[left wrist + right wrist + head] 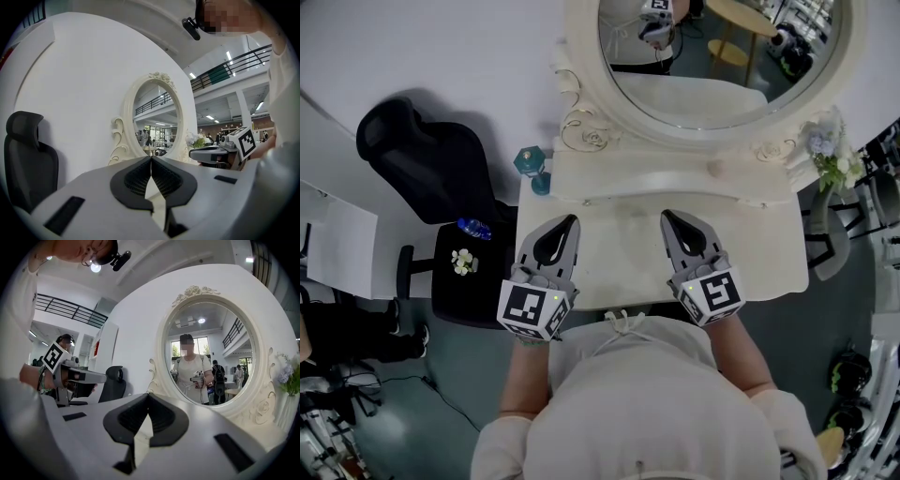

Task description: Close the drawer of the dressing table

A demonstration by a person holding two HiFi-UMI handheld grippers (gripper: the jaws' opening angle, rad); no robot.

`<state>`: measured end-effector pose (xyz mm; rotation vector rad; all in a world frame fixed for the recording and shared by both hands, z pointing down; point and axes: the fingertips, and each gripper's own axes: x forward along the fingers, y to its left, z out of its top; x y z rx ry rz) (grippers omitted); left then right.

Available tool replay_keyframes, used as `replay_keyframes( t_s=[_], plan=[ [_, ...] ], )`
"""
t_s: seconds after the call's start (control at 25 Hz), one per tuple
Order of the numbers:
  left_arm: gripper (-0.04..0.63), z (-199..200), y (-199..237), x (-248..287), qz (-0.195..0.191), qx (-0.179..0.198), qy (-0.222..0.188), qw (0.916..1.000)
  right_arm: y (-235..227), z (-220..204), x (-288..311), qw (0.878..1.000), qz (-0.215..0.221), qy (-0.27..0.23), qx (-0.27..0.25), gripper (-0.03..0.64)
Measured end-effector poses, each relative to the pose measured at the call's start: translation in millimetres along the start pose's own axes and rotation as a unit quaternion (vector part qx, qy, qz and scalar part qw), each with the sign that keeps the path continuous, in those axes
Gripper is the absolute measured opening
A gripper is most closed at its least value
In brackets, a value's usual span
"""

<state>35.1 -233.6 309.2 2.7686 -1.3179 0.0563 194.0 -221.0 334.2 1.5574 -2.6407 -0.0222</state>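
The cream dressing table (769,253) lies below me, its oval mirror (623,117) at the back. No drawer front shows in any view; the tabletop's near edge and my body cover that part. My left gripper (572,221) hovers over the left of the tabletop with its jaws shut and nothing between them; its tip (151,158) points level at the mirror (154,122). My right gripper (667,217) hangs over the right half, shut and empty, and it (148,395) faces the mirror (211,352) too.
A teal bottle (532,165) stands at the table's back left corner. A vase of pale flowers (832,155) sits at the back right. Left of the table is a black office chair (431,169), with a blue bottle (474,228) on a black seat beside it.
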Motion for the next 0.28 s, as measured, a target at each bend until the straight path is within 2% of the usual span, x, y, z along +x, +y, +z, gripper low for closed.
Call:
replay_keyframes(
  t_s=[0.28],
  plan=[
    [0.02, -5.6, 4.6, 4.5, 0.001, -0.001, 0.0, 1.0, -0.9, -2.6, 5.7, 1.0, -0.002, 0.004, 0.002, 0.003]
  ],
)
